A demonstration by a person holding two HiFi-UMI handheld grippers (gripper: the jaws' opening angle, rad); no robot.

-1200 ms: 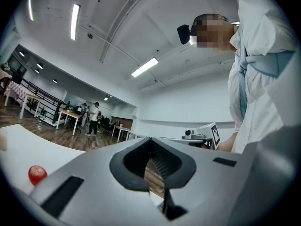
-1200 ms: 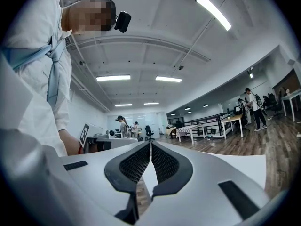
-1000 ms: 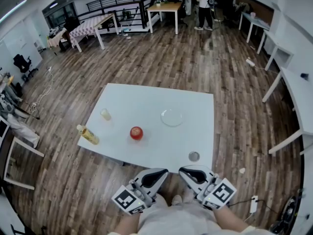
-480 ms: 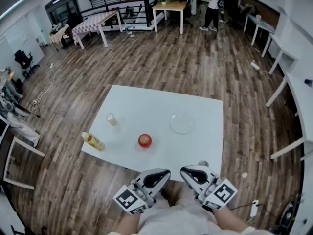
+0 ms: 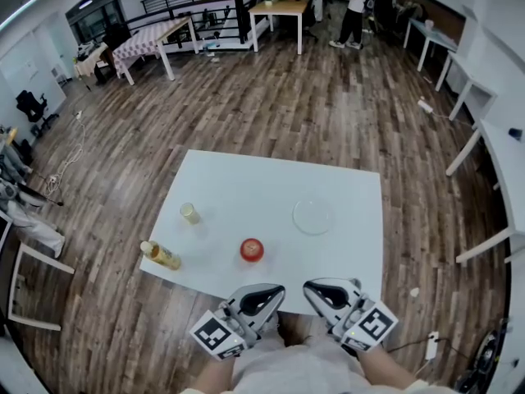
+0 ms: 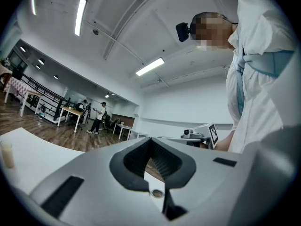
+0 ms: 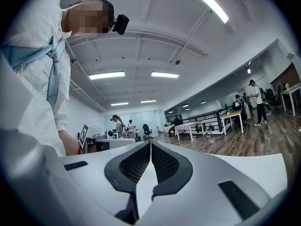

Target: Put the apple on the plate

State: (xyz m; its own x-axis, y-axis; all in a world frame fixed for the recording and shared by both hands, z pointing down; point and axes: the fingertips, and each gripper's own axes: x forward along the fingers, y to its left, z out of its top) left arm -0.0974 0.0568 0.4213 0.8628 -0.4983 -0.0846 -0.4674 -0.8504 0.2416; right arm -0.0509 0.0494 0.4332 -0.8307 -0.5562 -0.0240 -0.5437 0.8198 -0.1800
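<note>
In the head view a red apple point(image 5: 252, 249) sits on the white table point(image 5: 246, 187), near its front edge. A clear round plate point(image 5: 313, 217) lies behind and to the right of the apple, with nothing on it. My left gripper point(image 5: 275, 289) and right gripper point(image 5: 310, 286) hang side by side just short of the table's front edge, tips turned towards each other. Both are shut and hold nothing. In the left gripper view the left gripper point(image 6: 150, 140) has its jaws closed. In the right gripper view the right gripper point(image 7: 150, 143) has its jaws closed too.
A small cup point(image 5: 189, 213) and a lying yellow bottle point(image 5: 161, 255) are at the table's left part. White desks point(image 5: 500, 154) line the right wall. More tables point(image 5: 279, 11) and a person point(image 5: 354, 6) stand far behind. Wooden floor surrounds the table.
The table, apple and plate have slid down and nearer in the head view as I approached. Both grippers keep their place in the view and stay shut.
</note>
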